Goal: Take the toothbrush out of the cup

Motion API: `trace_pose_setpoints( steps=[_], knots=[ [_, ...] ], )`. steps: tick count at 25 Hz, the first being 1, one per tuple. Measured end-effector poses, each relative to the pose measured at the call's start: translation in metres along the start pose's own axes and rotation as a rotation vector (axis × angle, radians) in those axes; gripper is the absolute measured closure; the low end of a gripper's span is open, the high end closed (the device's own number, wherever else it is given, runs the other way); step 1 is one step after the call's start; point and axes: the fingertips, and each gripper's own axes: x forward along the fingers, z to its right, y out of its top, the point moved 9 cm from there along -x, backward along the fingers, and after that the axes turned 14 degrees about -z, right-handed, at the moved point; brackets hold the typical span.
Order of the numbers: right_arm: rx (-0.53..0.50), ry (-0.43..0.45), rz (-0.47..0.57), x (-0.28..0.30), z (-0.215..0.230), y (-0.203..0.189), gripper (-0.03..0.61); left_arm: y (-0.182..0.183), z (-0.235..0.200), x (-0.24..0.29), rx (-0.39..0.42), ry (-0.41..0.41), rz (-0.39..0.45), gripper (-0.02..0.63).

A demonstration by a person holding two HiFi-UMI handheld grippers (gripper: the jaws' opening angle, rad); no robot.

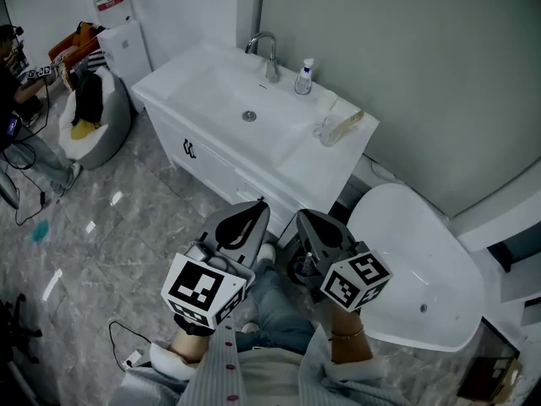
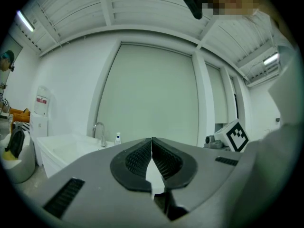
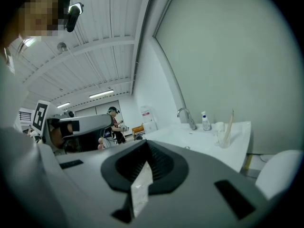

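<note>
Left gripper (image 1: 256, 205) and right gripper (image 1: 304, 216) both clenched, empty — lower centre of frame. Toothbrush (image 1: 349, 124) sits in cup (image 1: 327, 131), upper right, well apart.

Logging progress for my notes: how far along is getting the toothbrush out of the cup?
Done: nothing; the toothbrush leans in the cup on the counter. In hand: nothing; left tongs and right tongs are shut, empty, short of it. Left: reach, grip, lift out.

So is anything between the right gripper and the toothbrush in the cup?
Nothing visible does. The toothbrush leans in the cup on the counter, with only open air before the right gripper; the bottle stands farther back.
</note>
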Motion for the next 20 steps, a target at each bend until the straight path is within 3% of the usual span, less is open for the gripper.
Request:
trace_pose_setpoints(
  steps=[12,20],
  knots=[
    [0.001,0.022,-0.081,0.098,0.095,0.071,0.568,0.050,-0.096,0.123,-0.056,-0.011,-0.002,0.597],
    [0.025,0.020,-0.079,0.135,0.151,0.109,0.568,0.078,-0.129,0.191,-0.044,-0.037,-0.021,0.597]
  ],
)
